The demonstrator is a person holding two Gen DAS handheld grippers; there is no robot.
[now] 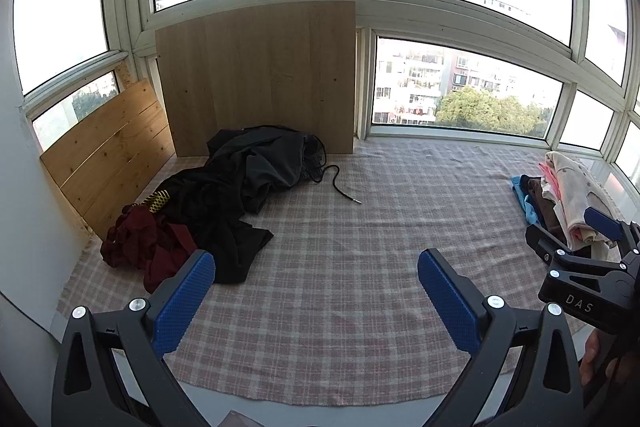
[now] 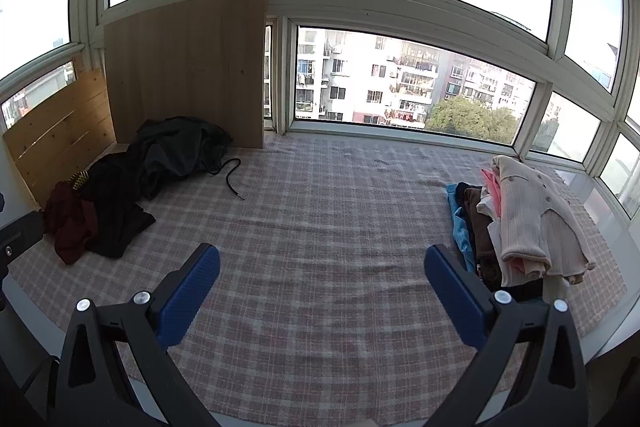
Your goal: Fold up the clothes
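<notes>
A heap of unfolded clothes lies at the left on the plaid cloth (image 1: 340,227): black and dark grey garments (image 1: 240,179) (image 2: 160,155) and a dark red garment (image 1: 140,247) (image 2: 70,223). At the right sits a stack of clothes topped by a pale pink ribbed cardigan (image 2: 536,219) (image 1: 572,195), with brown and blue pieces under it. My left gripper (image 1: 316,291) hangs open over bare cloth, holding nothing. My right gripper (image 2: 322,283) is open too, just left of the stack, and is seen from the side in the left wrist view (image 1: 568,231).
Two wooden boards (image 1: 256,75) (image 1: 108,155) lean against the window frames behind the dark heap. A black cord with a metal tip (image 1: 340,183) trails from the heap. Windows (image 2: 400,79) wrap the back and right. The cloth's near edge (image 1: 320,401) shows grey surface below.
</notes>
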